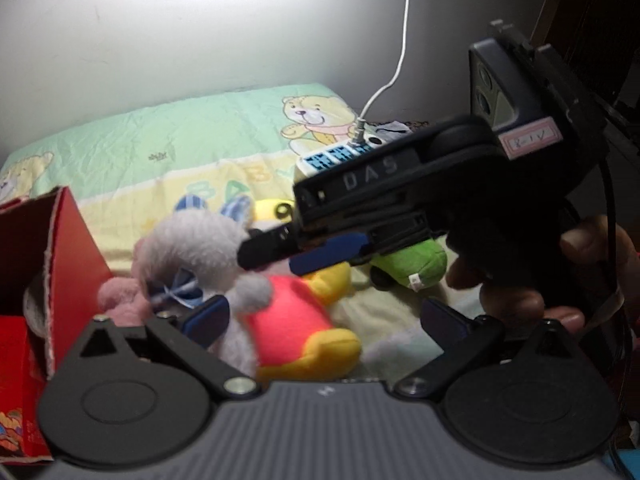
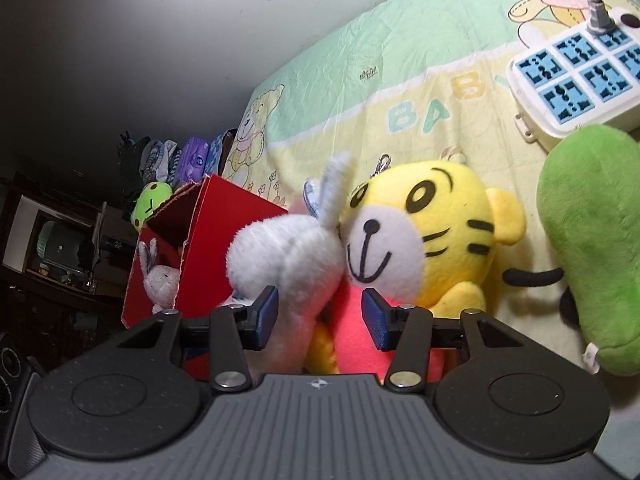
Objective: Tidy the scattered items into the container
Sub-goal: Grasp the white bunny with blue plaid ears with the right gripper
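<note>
The left gripper (image 1: 326, 318) has a grey ribbed body, two black round discs, black link arms with silver screws, and blue-padded fingers (image 1: 208, 318). The right gripper (image 1: 302, 254), at 3 o'clock, is black, embossed "DAS", with a pink label (image 1: 528, 140) and black cable. Bare fingers of the right hand (image 1: 560, 280) show.

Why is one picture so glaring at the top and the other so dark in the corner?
Left wrist view: a lamp's glare whitens the wall above the bedsheet, and the white bunny is blurred. Right wrist view: the upper left falls into shadow, the yellow tiger is sharp, and the fisheye bends the edges.
</note>
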Available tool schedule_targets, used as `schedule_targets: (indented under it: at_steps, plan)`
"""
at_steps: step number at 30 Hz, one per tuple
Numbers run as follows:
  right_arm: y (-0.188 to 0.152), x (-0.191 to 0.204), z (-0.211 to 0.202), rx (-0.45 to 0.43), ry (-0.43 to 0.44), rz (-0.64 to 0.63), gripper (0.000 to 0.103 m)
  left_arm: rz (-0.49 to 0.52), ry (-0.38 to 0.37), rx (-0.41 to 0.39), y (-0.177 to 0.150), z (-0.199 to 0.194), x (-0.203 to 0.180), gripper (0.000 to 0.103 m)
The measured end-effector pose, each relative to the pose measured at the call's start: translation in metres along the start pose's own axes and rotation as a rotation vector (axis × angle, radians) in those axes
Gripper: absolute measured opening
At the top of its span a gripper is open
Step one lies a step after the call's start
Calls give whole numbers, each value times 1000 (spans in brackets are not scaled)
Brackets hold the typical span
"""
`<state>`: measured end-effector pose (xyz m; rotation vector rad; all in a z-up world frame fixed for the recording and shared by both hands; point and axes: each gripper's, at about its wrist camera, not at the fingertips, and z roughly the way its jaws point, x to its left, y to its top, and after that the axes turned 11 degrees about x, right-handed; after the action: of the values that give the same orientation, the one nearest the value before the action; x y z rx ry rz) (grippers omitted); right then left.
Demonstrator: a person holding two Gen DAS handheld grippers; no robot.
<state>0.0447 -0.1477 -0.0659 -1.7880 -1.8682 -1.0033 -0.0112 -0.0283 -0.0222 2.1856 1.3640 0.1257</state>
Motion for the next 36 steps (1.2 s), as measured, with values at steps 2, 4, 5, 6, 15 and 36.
schedule_targets:
  at_steps: [2, 4, 5, 6, 15, 36]
  plan:
    - [4, 1, -7, -27, -9, -8, 62, -20, -35, 31, 0, 9, 2, 98]
    - [8, 1, -8, -30, 3, -16, 67, -27, -38, 43, -1, 12, 5, 98]
    - [9, 3, -6, -23, 10, -24, 67, -26, -40, 46, -2, 12, 6, 98]
    - [10, 5, -2, -10, 16, -35, 67, -21, -42, 48, -2, 11, 6, 98]
    - [12, 10, 43, 72, 44, -65, 58, 34, 20, 35, -9, -11, 10, 98]
    - [-4, -36, 24, 28, 212, 40, 43, -165, 129, 114, 14, 22, 61, 89]
